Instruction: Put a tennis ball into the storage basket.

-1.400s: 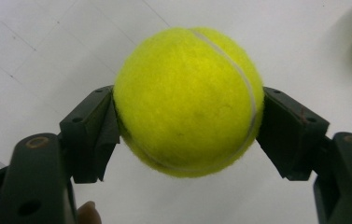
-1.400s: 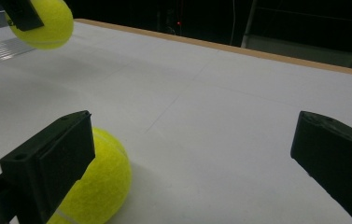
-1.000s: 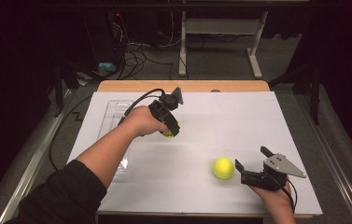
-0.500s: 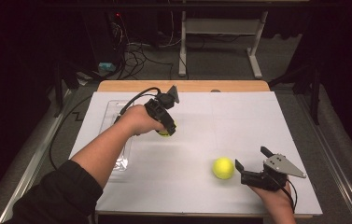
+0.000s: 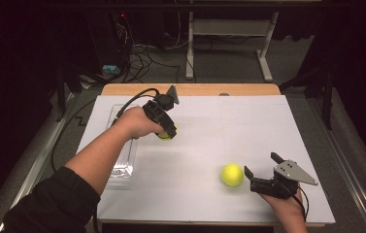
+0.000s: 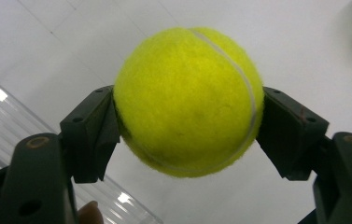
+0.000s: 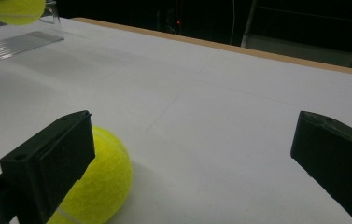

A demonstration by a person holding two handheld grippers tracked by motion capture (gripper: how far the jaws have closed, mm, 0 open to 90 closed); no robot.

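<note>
One tennis ball (image 6: 187, 100) clamped in left gripper (image 6: 187, 140); right gripper (image 7: 197, 154) wide, half-hiding second ball (image 7: 101, 186).

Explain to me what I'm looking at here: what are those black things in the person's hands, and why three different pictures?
There is no robot here. A person holds a hand-held grasping tool in each hand, each with two black jaws and its own small camera.

The high view looks down on the white table from above. The left tool shows at the left of it, the right tool at the lower right.

The left gripper view looks along the left tool's jaws, which are shut on a tennis ball, one jaw on each side. A clear plastic tray lies on the table under the person's forearm.

The right gripper view looks along the right tool's jaws, which stand wide open. A second tennis ball rests on the table by one jaw, not gripped. In the high view it lies just in front of that tool.
</note>
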